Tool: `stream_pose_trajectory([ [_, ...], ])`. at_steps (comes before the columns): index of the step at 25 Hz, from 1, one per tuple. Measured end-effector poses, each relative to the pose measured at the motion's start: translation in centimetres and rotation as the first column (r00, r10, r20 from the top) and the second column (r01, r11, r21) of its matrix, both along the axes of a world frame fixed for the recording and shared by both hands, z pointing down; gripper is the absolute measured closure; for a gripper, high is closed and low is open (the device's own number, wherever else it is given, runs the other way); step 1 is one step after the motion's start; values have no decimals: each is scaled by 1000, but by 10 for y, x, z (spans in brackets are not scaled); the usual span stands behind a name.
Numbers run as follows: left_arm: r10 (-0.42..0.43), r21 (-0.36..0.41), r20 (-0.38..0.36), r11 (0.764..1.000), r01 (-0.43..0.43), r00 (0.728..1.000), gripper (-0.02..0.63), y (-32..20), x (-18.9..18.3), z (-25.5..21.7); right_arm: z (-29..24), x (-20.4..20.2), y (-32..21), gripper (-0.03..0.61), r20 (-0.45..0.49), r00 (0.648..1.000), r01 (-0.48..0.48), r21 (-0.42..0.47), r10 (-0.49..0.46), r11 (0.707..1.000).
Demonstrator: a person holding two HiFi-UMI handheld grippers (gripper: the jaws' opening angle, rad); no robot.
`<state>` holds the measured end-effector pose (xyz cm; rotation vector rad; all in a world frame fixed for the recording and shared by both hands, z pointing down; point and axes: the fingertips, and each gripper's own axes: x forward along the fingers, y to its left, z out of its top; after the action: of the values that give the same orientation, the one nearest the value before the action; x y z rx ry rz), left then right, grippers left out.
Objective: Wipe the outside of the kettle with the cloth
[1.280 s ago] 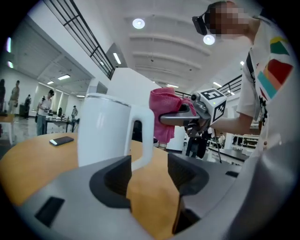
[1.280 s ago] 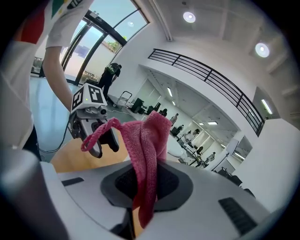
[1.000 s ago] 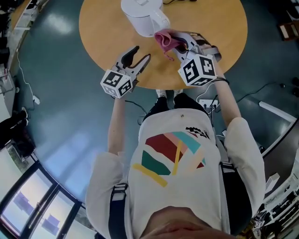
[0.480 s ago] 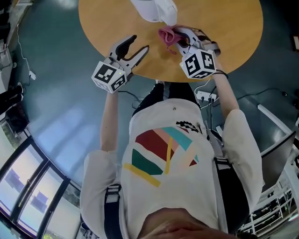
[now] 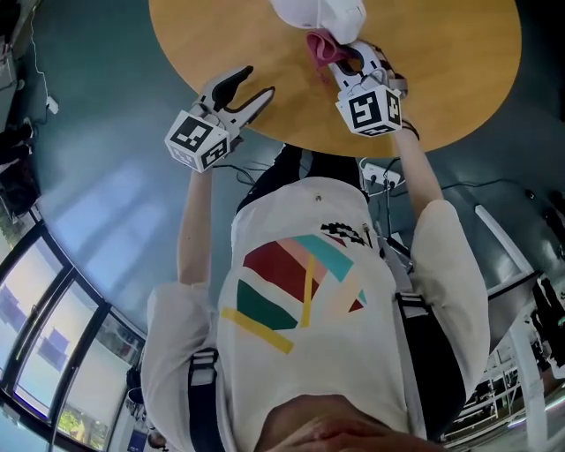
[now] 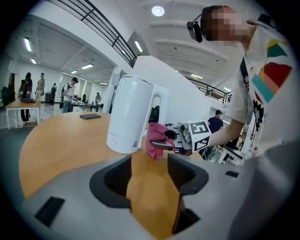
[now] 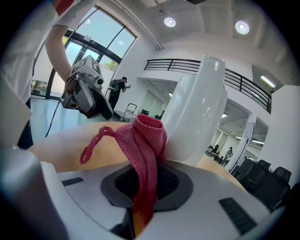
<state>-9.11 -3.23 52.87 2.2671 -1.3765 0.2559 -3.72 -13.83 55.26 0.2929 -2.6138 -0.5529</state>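
at the kettle's near side: cloth up to the wall, wiping hardly started

beside the kettle (image 5: 318, 11), on its near side, the right gripper (image 5: 344, 55) is clamped on the pink cloth (image 7: 145, 140). a bunched fold stands above the jaws and a loose loop hangs off to one side. the fold sits at the kettle's lower wall, touching or just short of it; contact cannot be confirmed. the kettle stands upright on the round wooden table (image 5: 221, 35), towards its far side, lid down.

the left gripper (image 5: 247, 86) is held well clear of the kettle, nearer the table's edge, jaws apart with only bare tabletop between them. it is not steadying the kettle.

progress, as judged: cloth picked up and brought to the kettle, done. wiping is at its first contact at most. remaining: the whole outside, meaning the walls all round, handle, spout and lid.

count: one kettle, one cloth, two grippers, one table, and one dark flat object (image 6: 90, 116) lying well beyond the kettle.
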Motion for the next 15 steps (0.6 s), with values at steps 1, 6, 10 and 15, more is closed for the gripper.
stream_pose_trajectory([
  [1,-10,-5,-3,1000,10,1000,327,0,-2,3,4,-2,-2,540,-3,1000,4,6,-4,1000],
  [6,-50,-11,-5,999,50,999,327,-1,-11,6,14,-12,-9,540,-2,1000,20,9,-20,1000],
  [10,-74,2,-11,997,74,997,327,2,-15,4,18,-16,-8,540,-2,999,34,10,-34,999],
  [15,-59,102,-21,993,61,998,327,-5,5,-29,4,-7,0,540,-20,1000,14,1,-14,1000],
])
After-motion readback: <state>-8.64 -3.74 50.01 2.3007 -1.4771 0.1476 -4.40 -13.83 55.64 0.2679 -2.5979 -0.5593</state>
